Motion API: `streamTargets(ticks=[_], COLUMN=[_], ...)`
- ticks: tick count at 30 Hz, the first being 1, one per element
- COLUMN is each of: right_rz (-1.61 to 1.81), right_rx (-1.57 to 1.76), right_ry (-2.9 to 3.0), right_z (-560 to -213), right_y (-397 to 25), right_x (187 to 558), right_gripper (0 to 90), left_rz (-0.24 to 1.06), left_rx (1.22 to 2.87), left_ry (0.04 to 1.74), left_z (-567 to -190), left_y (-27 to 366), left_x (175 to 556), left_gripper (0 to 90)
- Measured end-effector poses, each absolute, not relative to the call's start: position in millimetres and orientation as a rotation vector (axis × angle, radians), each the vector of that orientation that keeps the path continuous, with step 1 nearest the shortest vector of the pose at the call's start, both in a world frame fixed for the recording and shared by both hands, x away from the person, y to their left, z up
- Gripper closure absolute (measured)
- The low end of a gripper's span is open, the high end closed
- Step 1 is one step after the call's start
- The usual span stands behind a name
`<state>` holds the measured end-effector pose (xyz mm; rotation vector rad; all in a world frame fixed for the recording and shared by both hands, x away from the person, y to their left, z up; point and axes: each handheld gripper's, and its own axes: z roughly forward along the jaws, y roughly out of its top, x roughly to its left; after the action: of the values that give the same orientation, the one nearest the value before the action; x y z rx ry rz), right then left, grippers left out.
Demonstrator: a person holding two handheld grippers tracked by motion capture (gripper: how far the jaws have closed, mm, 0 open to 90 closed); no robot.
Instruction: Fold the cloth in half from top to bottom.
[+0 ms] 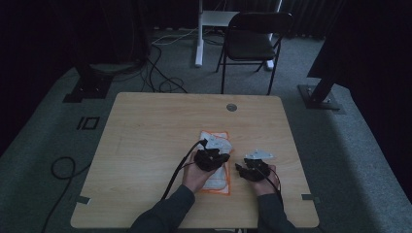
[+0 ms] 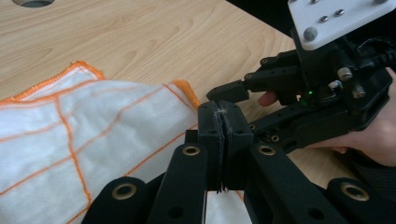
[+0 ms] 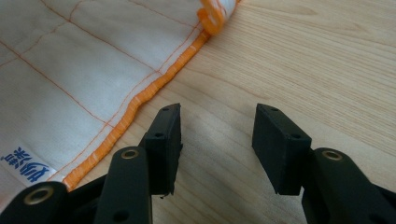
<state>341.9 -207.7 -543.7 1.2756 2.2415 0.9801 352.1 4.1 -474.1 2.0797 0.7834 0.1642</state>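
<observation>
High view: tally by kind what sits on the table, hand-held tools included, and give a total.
White cloth with orange stitched edges: 1
Black two-jaw hand-held grippers: 2, left claw and right claw
Round grey grommet in the light wooden table: 1
Total: 4

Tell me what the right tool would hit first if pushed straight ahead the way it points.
Probably bare table: the open right tool points along the wood, with the cloth's orange edge just to its left. Depth is hard to judge.
</observation>
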Motion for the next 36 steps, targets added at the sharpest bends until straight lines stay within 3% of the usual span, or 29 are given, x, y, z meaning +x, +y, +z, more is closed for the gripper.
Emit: streamTargets(ticks=[5,10,20,36], right_rz=[0.979,0.977,1.016,1.066], right_rx=[1.272,1.271,1.25,1.389], right_ry=[2.242,2.243,2.189,2.125], right_z=[-544,-543,-529,-531], right_y=[-208,-207,-199,-188], right_x=[342,342,359,422], right_gripper=[51.9,52.9,67.3,67.0], left_rz=[0.128,0.117,0.181,0.214], left_rx=[2.089,2.097,2.089,2.048], left_ry=[0.807,0.799,0.852,0.968], left_z=[-487,-493,-491,-503], left_y=[0,0,27,70], left_x=[361,362,366,370], left_gripper=[85.6,72.9,70.8,70.1])
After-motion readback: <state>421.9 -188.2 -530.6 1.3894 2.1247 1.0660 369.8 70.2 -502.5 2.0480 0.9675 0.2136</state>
